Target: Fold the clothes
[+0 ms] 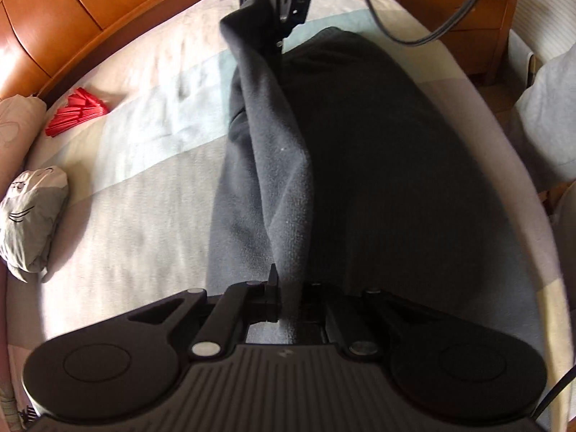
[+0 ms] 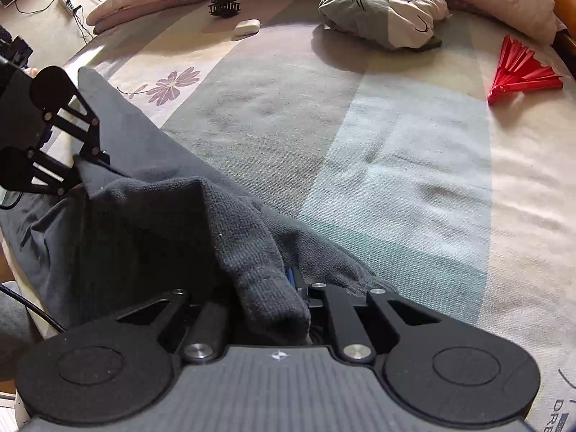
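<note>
A dark grey knit garment (image 1: 360, 165) lies lengthwise on the bed, one long edge lifted off the sheet. My left gripper (image 1: 288, 298) is shut on the near end of that raised edge. At the far end of the same edge the right gripper (image 1: 273, 10) pinches it too. In the right wrist view, the right gripper (image 2: 298, 288) is shut on a fold of the dark grey garment (image 2: 151, 223), which drapes over its fingers. The left gripper (image 2: 79, 160) shows at the left, clamped on the cloth's other end.
The bed sheet (image 2: 378, 151) has grey, pale blue and cream bands. A red folding fan (image 2: 522, 72) and a grey cat-face pillow (image 2: 385, 10) lie on it, with a black hair clip (image 2: 225, 6) and a white case (image 2: 246, 28). A wooden headboard (image 1: 72, 10) and nightstand (image 1: 464, 18) border the bed.
</note>
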Available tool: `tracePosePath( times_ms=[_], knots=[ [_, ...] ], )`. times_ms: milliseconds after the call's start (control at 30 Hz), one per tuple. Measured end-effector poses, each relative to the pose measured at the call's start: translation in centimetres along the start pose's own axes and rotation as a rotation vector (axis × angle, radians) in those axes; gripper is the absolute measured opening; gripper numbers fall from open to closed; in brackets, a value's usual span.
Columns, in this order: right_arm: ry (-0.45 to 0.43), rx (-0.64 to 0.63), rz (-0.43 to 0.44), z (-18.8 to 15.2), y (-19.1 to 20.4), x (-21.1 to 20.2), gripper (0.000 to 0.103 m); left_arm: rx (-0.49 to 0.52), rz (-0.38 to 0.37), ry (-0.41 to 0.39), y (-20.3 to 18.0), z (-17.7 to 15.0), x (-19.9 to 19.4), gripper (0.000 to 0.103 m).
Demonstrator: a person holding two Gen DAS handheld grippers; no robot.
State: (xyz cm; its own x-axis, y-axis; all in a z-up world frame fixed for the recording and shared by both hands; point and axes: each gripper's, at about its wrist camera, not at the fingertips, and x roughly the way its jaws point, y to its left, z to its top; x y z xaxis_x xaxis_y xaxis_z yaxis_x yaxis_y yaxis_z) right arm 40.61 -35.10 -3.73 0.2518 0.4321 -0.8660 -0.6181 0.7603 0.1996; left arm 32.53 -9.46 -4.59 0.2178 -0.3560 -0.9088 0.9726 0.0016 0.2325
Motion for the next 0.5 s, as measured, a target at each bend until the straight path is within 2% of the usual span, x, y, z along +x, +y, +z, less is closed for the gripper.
tracePosePath(
  times_ms=[167,433,500],
  knots=[
    [0.010,0.017,0.012,-0.7,-0.8,0.0,0.014,-0.026,-0.077,-0.052,-2.1,1.0,-0.1,0.000],
    [0.032,0.031,0.034,-2.1,-1.5,-0.3,0.015,-0.099,-0.137,-0.080,-3.5,2.0,1.2,0.000],
    [0.032,0.062,0.026,-2.6,-1.4,-0.5,0.022,-0.120,-0.154,-0.076,-3.9,2.0,1.6,0.000]
  ],
)
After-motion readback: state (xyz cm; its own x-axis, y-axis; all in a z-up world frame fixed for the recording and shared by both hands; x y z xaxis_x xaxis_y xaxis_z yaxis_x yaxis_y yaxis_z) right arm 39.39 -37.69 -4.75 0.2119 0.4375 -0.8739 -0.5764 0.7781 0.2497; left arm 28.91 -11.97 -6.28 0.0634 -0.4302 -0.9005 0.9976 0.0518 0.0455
